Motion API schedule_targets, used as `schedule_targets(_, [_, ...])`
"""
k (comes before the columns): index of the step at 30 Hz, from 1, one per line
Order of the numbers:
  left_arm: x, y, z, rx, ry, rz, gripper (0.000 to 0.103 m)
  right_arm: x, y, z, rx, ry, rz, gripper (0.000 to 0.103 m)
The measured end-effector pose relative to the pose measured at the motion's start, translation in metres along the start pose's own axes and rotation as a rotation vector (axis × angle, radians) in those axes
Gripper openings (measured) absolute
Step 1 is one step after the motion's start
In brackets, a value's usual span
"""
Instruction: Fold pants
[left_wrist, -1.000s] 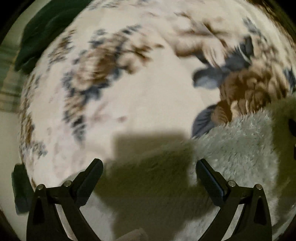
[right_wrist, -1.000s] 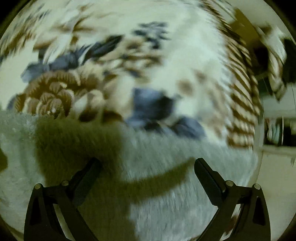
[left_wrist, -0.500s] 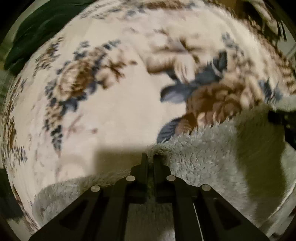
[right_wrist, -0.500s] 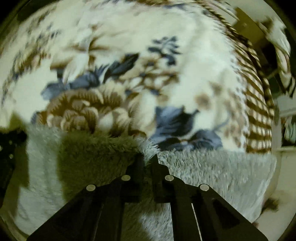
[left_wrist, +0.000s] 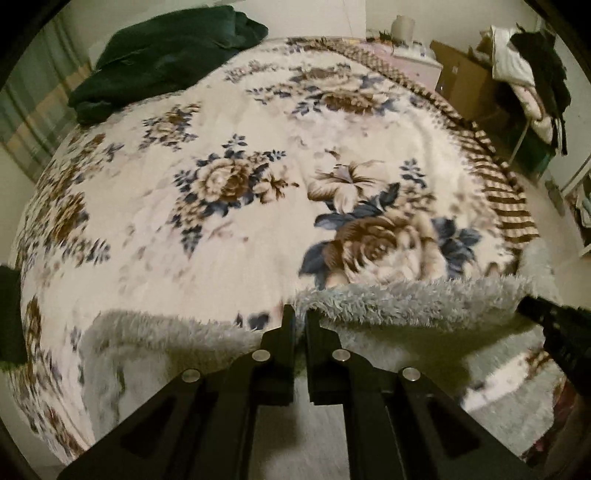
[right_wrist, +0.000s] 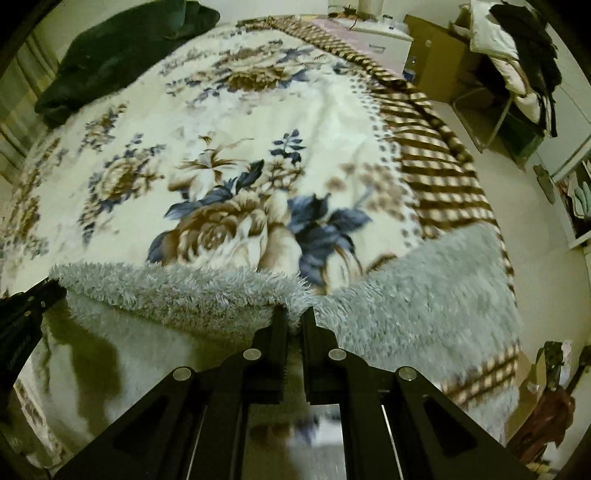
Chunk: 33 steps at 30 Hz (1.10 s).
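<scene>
The pants are fluffy pale grey fleece (left_wrist: 406, 302), (right_wrist: 177, 291). My left gripper (left_wrist: 300, 314) is shut on their top edge and holds it above the floral bed cover (left_wrist: 240, 236). My right gripper (right_wrist: 294, 314) is shut on the same edge further right. The edge hangs stretched between the two grippers. The right gripper shows at the right rim of the left wrist view (left_wrist: 554, 325); the left gripper shows at the left rim of the right wrist view (right_wrist: 26, 314). More grey fleece lies to the right (right_wrist: 443, 288). The lower part of the pants is hidden below the grippers.
A dark green blanket (left_wrist: 159, 55) is heaped at the far left of the bed. A brown striped border (right_wrist: 436, 162) runs along the bed's right edge. Beyond it stand a cardboard box (left_wrist: 461, 77), a white cabinet (right_wrist: 373, 37) and a rack with clothes (right_wrist: 517, 62).
Both grippers went from open to shut on the fleece edge, then lifted it and pulled back; much more of the bed and room shows now.
</scene>
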<state>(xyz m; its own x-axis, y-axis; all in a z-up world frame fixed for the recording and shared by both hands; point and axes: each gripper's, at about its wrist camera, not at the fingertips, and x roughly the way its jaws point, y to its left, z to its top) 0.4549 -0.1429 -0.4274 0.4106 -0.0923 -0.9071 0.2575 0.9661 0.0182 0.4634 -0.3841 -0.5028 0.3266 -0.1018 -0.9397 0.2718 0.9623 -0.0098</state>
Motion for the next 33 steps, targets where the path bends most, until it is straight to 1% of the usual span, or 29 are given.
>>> schedule_targets(4, [-0.037, -0.004, -0.051, -0.065, 0.012, -0.019, 0.002, -0.037, -0.007, -0.059, -0.009, 0.015, 0.014, 0.007])
schedule_targets(6, [-0.048, -0.005, -0.082, -0.106, 0.042, -0.04, 0.002, -0.045, -0.013, -0.084, -0.005, 0.031, 0.022, 0.007])
schedule_targets(7, [-0.052, -0.005, -0.098, -0.118, 0.058, -0.043, 0.002, -0.05, -0.017, -0.104, -0.007, 0.047, 0.026, 0.007])
schedule_targets(10, [-0.053, -0.008, -0.146, -0.145, 0.141, -0.052, 0.002, -0.054, -0.026, -0.148, -0.023, 0.09, 0.026, 0.007])
schedule_targets(12, [-0.044, -0.013, -0.177, -0.147, 0.199, -0.037, 0.002, -0.048, -0.03, -0.173, -0.049, 0.125, 0.021, 0.007])
schedule_targets(16, [-0.016, -0.022, -0.221, -0.161, 0.287, -0.018, 0.002, -0.025, -0.034, -0.221, -0.088, 0.212, 0.01, 0.007])
schedule_targets(19, [0.006, -0.028, -0.242, -0.151, 0.324, 0.001, 0.003, -0.004, -0.036, -0.243, -0.106, 0.257, -0.007, 0.007])
schedule_targets(21, [0.025, -0.032, -0.252, -0.142, 0.369, 0.003, 0.004, 0.009, -0.037, -0.251, -0.112, 0.285, -0.021, 0.007])
schedule_targets(22, [0.033, -0.032, -0.254, -0.149, 0.385, 0.004, 0.007, 0.019, -0.04, -0.258, -0.104, 0.311, -0.024, 0.007])
schedule_targets(23, [0.038, -0.03, -0.256, -0.165, 0.395, 0.002, 0.008, 0.027, -0.043, -0.26, -0.093, 0.335, -0.022, 0.008])
schedule_targets(24, [0.041, -0.027, -0.258, -0.189, 0.41, -0.01, 0.009, 0.037, -0.047, -0.264, -0.07, 0.38, -0.003, 0.011])
schedule_targets(25, [0.043, -0.022, -0.257, -0.21, 0.429, -0.025, 0.013, 0.046, -0.054, -0.269, -0.029, 0.445, 0.041, 0.012])
schedule_targets(26, [0.041, -0.016, -0.256, -0.238, 0.447, -0.035, 0.016, 0.05, -0.059, -0.271, 0.005, 0.481, 0.073, 0.015])
schedule_targets(27, [0.036, -0.011, -0.255, -0.251, 0.445, -0.039, 0.017, 0.049, -0.065, -0.272, 0.034, 0.497, 0.095, 0.033])
schedule_targets(28, [0.03, -0.006, -0.253, -0.254, 0.437, -0.038, 0.026, 0.044, -0.069, -0.272, 0.05, 0.496, 0.11, 0.046])
schedule_targets(29, [0.024, -0.003, -0.249, -0.254, 0.434, -0.035, 0.034, 0.035, -0.073, -0.269, 0.058, 0.491, 0.129, 0.071])
schedule_targets(30, [0.015, 0.0, -0.242, -0.26, 0.426, -0.045, 0.041, 0.028, -0.077, -0.265, 0.066, 0.484, 0.14, 0.084])
schedule_targets(31, [0.009, 0.001, -0.237, -0.262, 0.412, -0.049, 0.058, 0.017, -0.081, -0.258, 0.083, 0.465, 0.157, 0.086])
schedule_targets(32, [0.001, 0.002, -0.227, -0.262, 0.391, -0.046, 0.07, 0.011, -0.083, -0.253, 0.092, 0.453, 0.164, 0.086])
schedule_targets(33, [-0.002, 0.001, -0.22, -0.264, 0.379, -0.045, 0.07, 0.003, -0.086, -0.244, 0.107, 0.431, 0.166, 0.086])
